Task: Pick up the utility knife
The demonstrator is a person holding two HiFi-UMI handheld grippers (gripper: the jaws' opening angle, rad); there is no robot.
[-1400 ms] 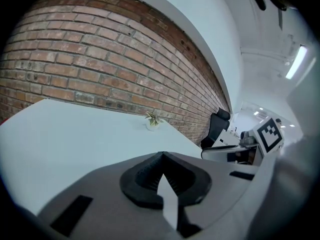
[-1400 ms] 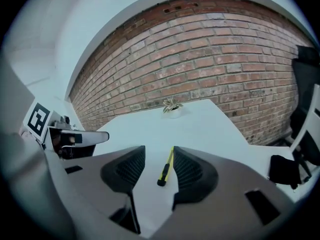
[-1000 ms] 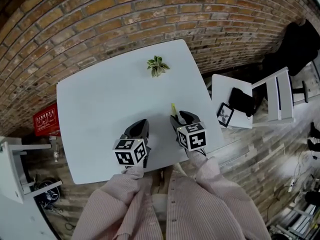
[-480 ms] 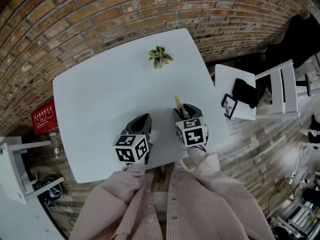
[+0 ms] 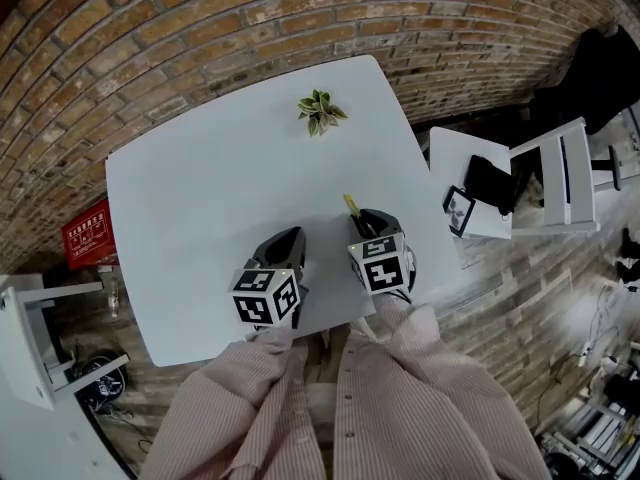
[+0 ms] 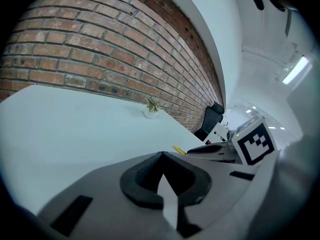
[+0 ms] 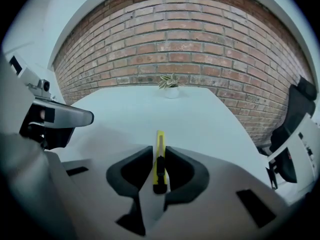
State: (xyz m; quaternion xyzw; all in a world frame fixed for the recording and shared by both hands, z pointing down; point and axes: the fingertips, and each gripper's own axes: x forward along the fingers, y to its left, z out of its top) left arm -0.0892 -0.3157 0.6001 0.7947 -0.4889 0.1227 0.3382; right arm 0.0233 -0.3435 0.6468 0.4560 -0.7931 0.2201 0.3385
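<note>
The yellow utility knife (image 7: 159, 159) lies lengthwise between the pads of my right gripper (image 7: 159, 153), low over the near right of the white table (image 5: 200, 188). The jaws have just been closing and now press on both of its sides. In the head view only the knife's yellow tip (image 5: 351, 206) sticks out ahead of the right gripper (image 5: 372, 223). My left gripper (image 5: 283, 243) rests beside it on the left, its jaws shut with nothing between them (image 6: 162, 156). The knife's tip (image 6: 179, 149) also shows in the left gripper view.
A small potted plant (image 5: 319, 112) stands at the table's far edge by the brick wall. To the right is a white side table (image 5: 445, 173) with a black object and a small framed picture (image 5: 456, 211). A red sign (image 5: 88, 236) sits on the floor at left.
The right gripper's jaws have closed in on the knife, which lay loose between wide jaws before. Both hands stay almost in place.
</note>
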